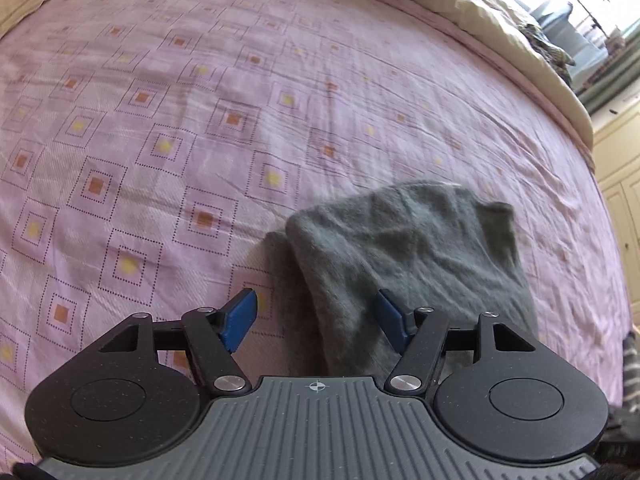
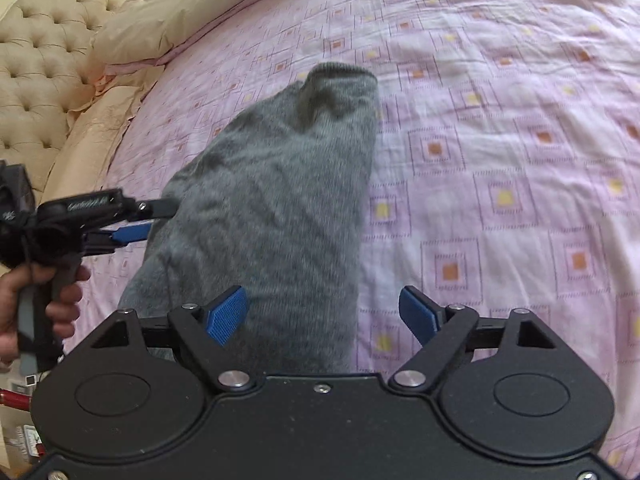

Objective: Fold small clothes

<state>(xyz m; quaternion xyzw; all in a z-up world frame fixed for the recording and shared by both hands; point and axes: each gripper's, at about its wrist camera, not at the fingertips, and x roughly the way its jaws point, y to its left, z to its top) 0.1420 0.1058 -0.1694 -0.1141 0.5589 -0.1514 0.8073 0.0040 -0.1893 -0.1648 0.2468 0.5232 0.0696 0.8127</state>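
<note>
The pink bedsheet (image 1: 160, 128), printed with dotted squares holding orange or yellow centres, is the landmark. A cream duvet (image 1: 460, 4) lies bunched along its far edge. A tufted beige headboard (image 2: 44, 56) rises beyond its upper-left edge in the right wrist view, with a cream pillow (image 2: 180, 8) just beside it.

The left gripper (image 1: 316, 320) is hovering with its blue pads (image 1: 239, 318) spread wide; the right gripper (image 2: 323, 316) is doing likewise — jaws apart, gripping nothing — while a hand (image 2: 44, 300) is clasping the left handle.
</note>
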